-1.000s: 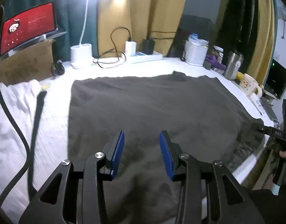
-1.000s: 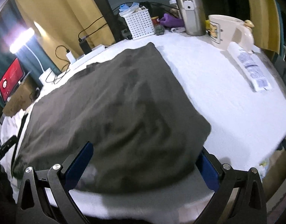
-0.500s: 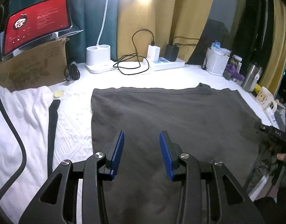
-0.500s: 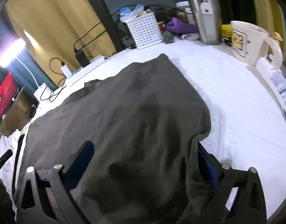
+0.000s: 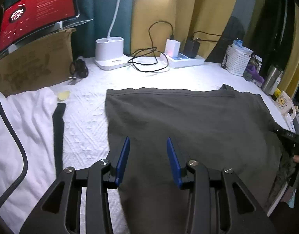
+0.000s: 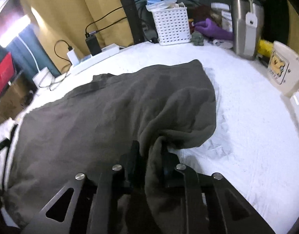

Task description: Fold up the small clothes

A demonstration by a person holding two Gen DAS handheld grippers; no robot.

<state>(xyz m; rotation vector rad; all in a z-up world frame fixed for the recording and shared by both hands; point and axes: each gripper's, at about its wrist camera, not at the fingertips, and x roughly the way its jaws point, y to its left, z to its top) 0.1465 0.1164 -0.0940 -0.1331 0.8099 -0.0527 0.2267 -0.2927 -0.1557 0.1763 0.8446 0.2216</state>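
While its jaws are closing, the right gripper (image 6: 151, 152) pinches a bunched fold of the dark grey garment (image 6: 114, 113) near that cloth's right edge. Over the garment's left part, the left gripper (image 5: 147, 152) hangs with its blue pads (image 5: 123, 159) partly apart and nothing between them. Spread across a white bedsheet (image 5: 87, 117), the garment lies flat apart from the gathered corner. Farther back stand a white lamp base (image 5: 110, 52), a power strip (image 5: 185, 60), a white basket (image 6: 171, 26) and a steel tumbler (image 6: 247, 23).

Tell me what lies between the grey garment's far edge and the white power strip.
Mostly bare white bedsheet separates the grey garment from the power strip; only a looped black cable intrudes at the strip's left. The left wrist view shows it.
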